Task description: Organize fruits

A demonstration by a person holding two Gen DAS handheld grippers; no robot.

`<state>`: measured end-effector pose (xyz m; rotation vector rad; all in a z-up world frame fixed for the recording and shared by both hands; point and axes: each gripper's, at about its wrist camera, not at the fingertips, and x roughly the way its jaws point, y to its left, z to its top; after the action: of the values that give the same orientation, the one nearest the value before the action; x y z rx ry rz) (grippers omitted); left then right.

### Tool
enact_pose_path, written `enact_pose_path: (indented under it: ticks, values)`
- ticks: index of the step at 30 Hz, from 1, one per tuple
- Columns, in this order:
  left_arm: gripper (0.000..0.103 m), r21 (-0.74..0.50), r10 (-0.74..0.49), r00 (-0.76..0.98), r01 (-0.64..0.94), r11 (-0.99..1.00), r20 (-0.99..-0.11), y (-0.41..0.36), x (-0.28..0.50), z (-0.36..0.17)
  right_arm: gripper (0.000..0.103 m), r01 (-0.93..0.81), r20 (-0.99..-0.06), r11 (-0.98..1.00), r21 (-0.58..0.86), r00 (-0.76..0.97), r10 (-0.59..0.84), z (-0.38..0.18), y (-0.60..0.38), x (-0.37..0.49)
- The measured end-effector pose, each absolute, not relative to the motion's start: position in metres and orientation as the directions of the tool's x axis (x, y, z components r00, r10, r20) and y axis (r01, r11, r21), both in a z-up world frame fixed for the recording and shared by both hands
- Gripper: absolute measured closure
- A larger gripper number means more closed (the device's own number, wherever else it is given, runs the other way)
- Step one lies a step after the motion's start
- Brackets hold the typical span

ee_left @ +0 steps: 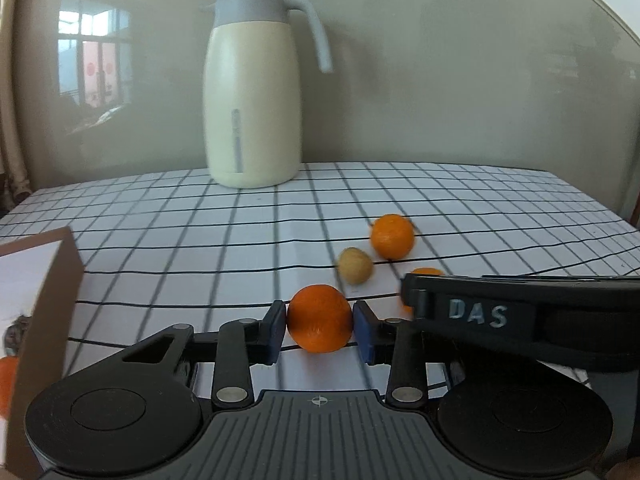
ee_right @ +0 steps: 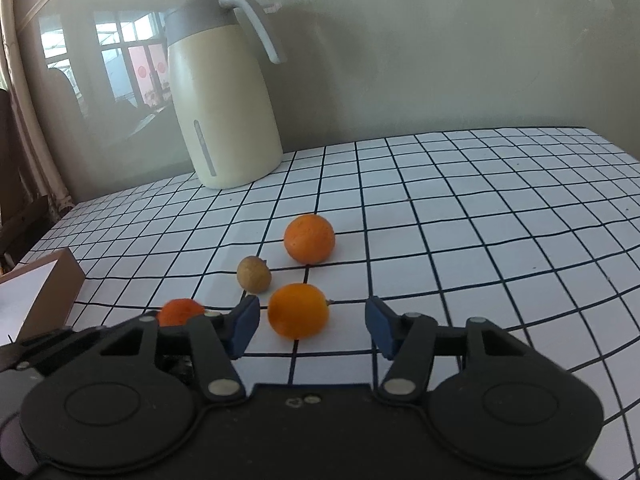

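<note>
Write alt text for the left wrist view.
The left hand-held gripper has its blue pads against both sides of an orange on a checked tablecloth. Beyond it lie a small tan fruit and another orange, with a cream jug at the back.

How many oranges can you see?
4 oranges: one gripped by the left fingers, one between the open right fingers, one farther back beside the small brown fruit, one inside the cardboard box. The box may hide more.
</note>
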<state>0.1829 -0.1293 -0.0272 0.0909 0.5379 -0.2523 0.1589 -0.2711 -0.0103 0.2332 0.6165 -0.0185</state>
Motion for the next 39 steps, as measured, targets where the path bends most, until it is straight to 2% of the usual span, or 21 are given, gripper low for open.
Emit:
enact_pose_path:
  ticks: [10,13,16,22,25,39]
  values:
    - [0.066,0.012,-0.181,0.833,0.219,0.976,-0.523,-0.1,0.187,-0.026,0.057,0.093,-0.592,0.973,0.212,0.805,0.052,-0.017,-0.262,0.17]
    - [0.065,0.003,-0.185,0.829,0.219,0.976,-0.528,-0.101,0.19,-0.026,0.068,0.09,-0.59,0.971,0.22,0.806,0.059,-0.017,-0.262,0.17]
    - [0.057,-0.004,-0.177,0.817,0.209,0.978,-0.548,-0.102,0.194,-0.029,0.075,0.089,-0.589,0.976,0.201,0.807,0.048,-0.018,-0.26,0.169]
    - [0.056,-0.025,-0.183,0.817,0.203,0.979,-0.546,-0.101,0.194,-0.033,0.075,0.083,-0.586,0.975,0.208,0.809,0.056,-0.017,-0.261,0.167]
    - [0.065,-0.011,-0.174,0.827,0.199,0.98,-0.535,-0.1,0.191,-0.032,0.075,0.077,-0.586,0.976,0.205,0.808,0.059,-0.017,-0.26,0.166]
    - [0.066,-0.005,-0.177,0.84,0.203,0.979,-0.513,-0.092,0.179,-0.025,0.075,0.04,-0.571,0.984,0.176,0.818,0.069,-0.012,-0.261,0.15]
